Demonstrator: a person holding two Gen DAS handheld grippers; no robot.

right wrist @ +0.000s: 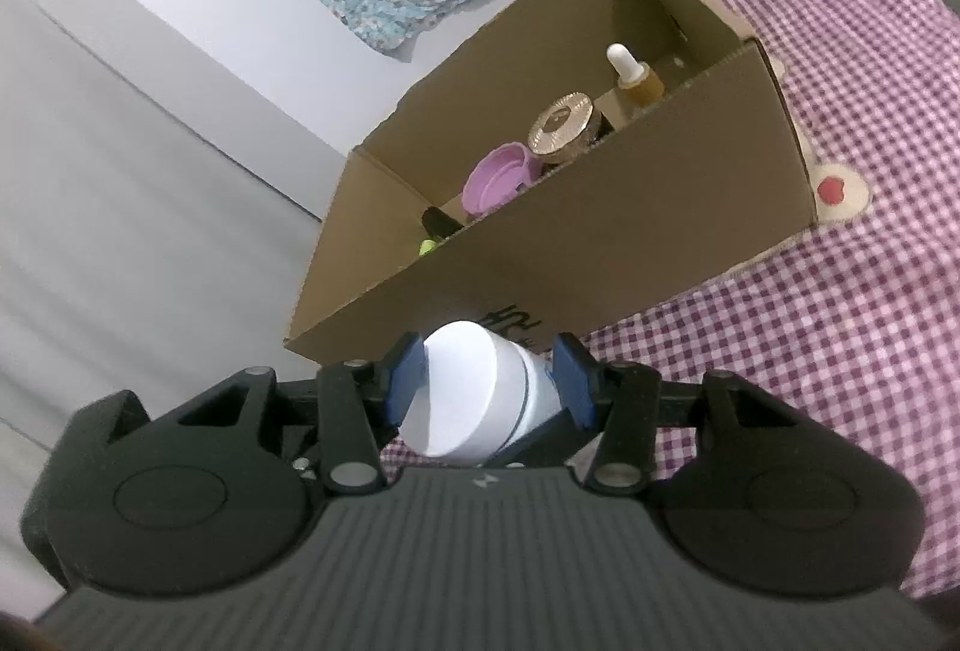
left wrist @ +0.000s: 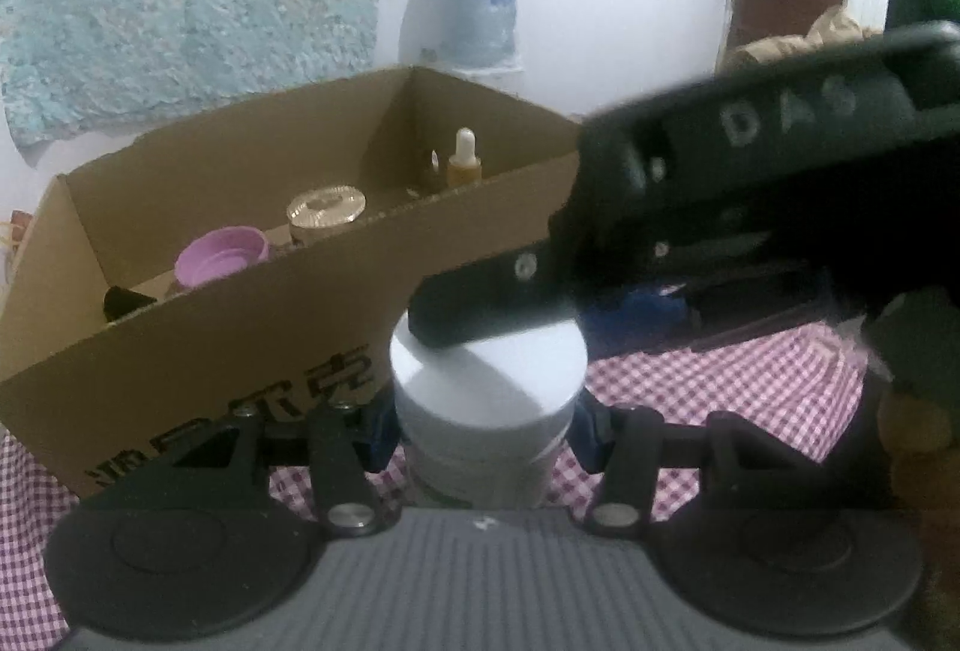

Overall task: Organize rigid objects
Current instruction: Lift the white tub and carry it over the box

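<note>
Between both clamped grippers — left gripper (left wrist: 483,426), right gripper (right wrist: 489,381) — one white jar (right wrist: 474,399).

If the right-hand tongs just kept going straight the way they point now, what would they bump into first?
Most likely the near wall of the cardboard box. The right tongs, closed on the white jar, aim at it just below its rim, with nothing showing in between. Depth is hard to judge here.

Jar (left wrist: 487,399) betw both claws, just before box (right wrist: 630,255) w/ bottles inside.
</note>
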